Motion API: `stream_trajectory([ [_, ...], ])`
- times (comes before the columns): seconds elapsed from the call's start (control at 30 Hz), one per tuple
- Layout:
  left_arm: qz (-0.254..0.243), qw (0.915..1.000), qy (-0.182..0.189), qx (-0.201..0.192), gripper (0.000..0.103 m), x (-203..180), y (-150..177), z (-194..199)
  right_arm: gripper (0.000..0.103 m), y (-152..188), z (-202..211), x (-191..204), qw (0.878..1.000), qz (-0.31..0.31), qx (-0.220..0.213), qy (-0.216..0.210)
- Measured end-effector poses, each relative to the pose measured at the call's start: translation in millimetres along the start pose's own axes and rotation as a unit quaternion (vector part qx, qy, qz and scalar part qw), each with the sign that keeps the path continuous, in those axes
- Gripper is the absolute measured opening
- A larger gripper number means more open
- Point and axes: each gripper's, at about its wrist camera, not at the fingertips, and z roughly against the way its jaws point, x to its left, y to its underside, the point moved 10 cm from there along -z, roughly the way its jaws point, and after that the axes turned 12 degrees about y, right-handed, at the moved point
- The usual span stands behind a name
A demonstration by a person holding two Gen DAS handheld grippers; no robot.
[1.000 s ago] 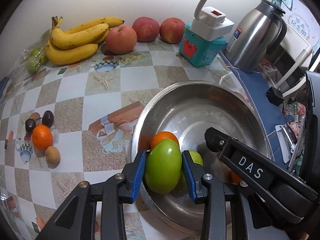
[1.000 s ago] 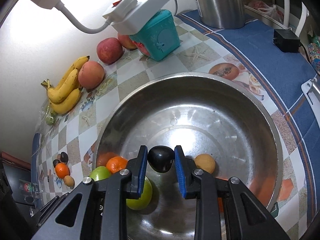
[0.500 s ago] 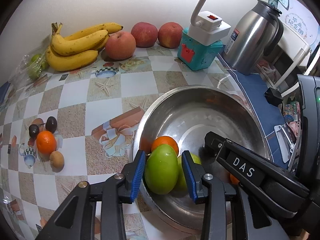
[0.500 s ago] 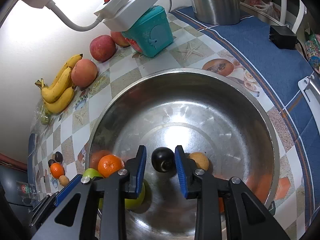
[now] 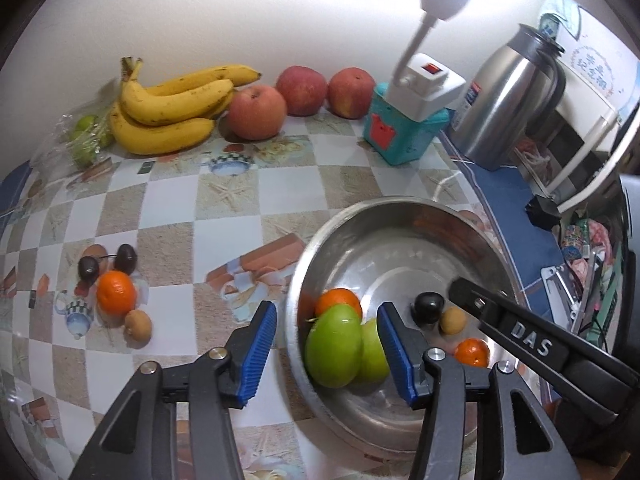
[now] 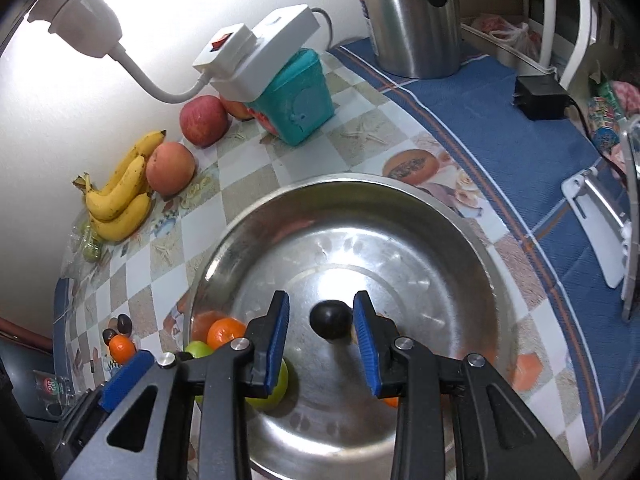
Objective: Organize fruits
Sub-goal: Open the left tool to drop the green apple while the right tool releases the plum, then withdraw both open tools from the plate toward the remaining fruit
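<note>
A steel bowl holds two green apples, two oranges, a dark plum and a small brown fruit. My left gripper is open over the bowl's near rim, its jaws apart around the front green apple without touching it. My right gripper is open above the bowl, the plum lying free between its fingers. On the table lie an orange, two dark plums and a small brown fruit.
Bananas, three red apples and bagged green fruit line the back wall. A teal box with a white power strip and lamp, a steel kettle and a black adapter stand at the right.
Both grippers opened: the left let go of the green apple, the right let go of the dark plum. Both fruits now rest in the bowl, and both grippers drew back a little.
</note>
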Motion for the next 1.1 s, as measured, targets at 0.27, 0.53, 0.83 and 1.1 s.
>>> stream_trajectory([
  [0.27,0.048,0.9979,-0.043,0.002,0.057,38.1,0.9,14.8,0.034,10.6,3.8,-8.2,1.000,0.001,0.022,0.020],
  [0.53,0.084,0.9939,-0.070,-0.008,0.057,68.5,-0.4,34.4,0.034,16.0,12.0,2.4,0.999,0.023,0.021,0.024],
  [0.83,0.104,0.9910,-0.083,-0.011,0.069,85.1,-0.3,42.1,0.034,19.1,13.1,14.4,0.998,0.046,0.021,0.025],
  [1.1,0.128,0.9848,-0.118,-0.005,0.101,104.8,8.8,41.6,0.072,20.2,10.1,17.9,0.997,0.064,0.016,0.039],
])
